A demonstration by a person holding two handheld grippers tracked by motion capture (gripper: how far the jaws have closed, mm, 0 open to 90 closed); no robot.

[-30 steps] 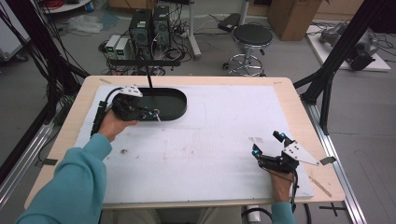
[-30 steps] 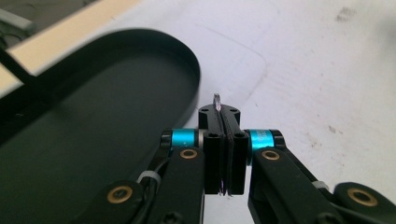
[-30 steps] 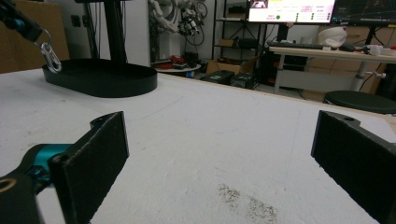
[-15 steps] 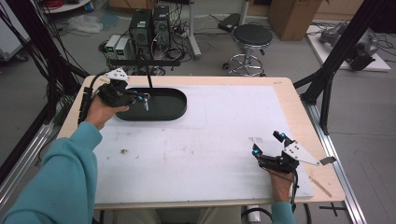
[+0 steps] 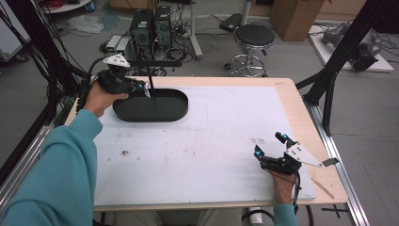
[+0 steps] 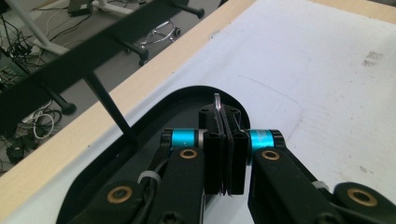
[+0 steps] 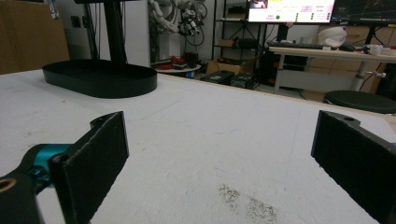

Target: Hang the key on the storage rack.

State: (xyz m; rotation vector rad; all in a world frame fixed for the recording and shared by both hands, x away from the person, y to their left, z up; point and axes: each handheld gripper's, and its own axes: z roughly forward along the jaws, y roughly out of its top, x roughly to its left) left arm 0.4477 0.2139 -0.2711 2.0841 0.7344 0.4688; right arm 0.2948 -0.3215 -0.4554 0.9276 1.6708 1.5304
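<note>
A black oval tray lies at the far left of the white table mat. My left gripper hovers over the tray's far left end, shut on a thin flat pale piece whose edge sticks up between the jaws. In the left gripper view the gripper points along the tray, above its inside. My right gripper rests near the front right of the mat, open with nothing between its pads. In the right gripper view the tray lies far off to the left.
A thin black post rises just behind the tray, under a black crossbar. A dark smudge marks the mat before the right gripper. Computers and a stool stand on the floor beyond the table's wooden far edge.
My left hand and gripper have moved from the tray's left inside to the far left and upward, jaws still closed. The right gripper has stayed where it was.
</note>
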